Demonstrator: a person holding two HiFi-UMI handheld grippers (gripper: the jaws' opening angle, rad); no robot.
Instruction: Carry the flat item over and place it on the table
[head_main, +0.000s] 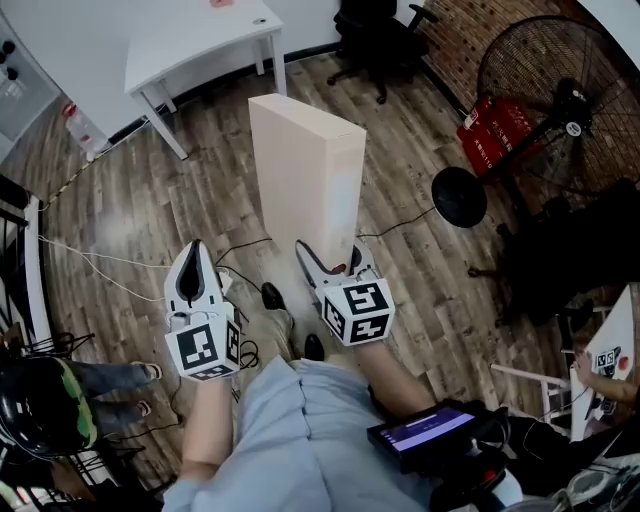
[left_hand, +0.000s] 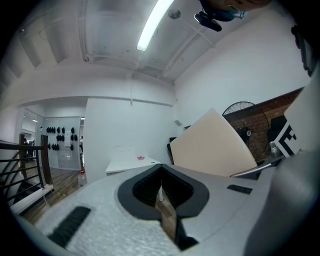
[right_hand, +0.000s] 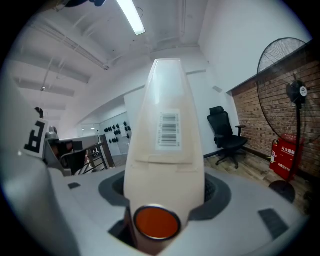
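Right gripper (head_main: 335, 268): we have it clamped on the flat box (head_main: 305, 165). Jaws are roughly half spread, pads pressing across the box's thickness at its near end. In the right gripper view the box's narrow edge faces the camera and rises straight to 12 o'clock from the jaws, with a barcode label (right_hand: 169, 130) on that edge. An orange disc (right_hand: 157, 222) with a metal rim sits at the box's near end between the jaws; we cannot tell what it is.

Left gripper (head_main: 196, 262): jaws together, nothing between them. It hangs at 9 o'clock from the right gripper, just beside it and apart from the box. In its own view the box shows at 2 o'clock, tilted.

In the head view the box stands clear above the wood floor (head_main: 130, 210), beige and plain, running out from the right gripper toward 12 o'clock. The white table (head_main: 200, 45) is at 11 o'clock from the box, well apart from it.

Our shoes (head_main: 272, 296) show on the floor between the two grippers. A black office chair (head_main: 375, 35) is at 1 o'clock and a big fan (head_main: 560, 100) at 2 o'clock, with red fire extinguishers (head_main: 490, 135) near its stand. A tablet (head_main: 420, 432) with a lit screen is at 5 o'clock.
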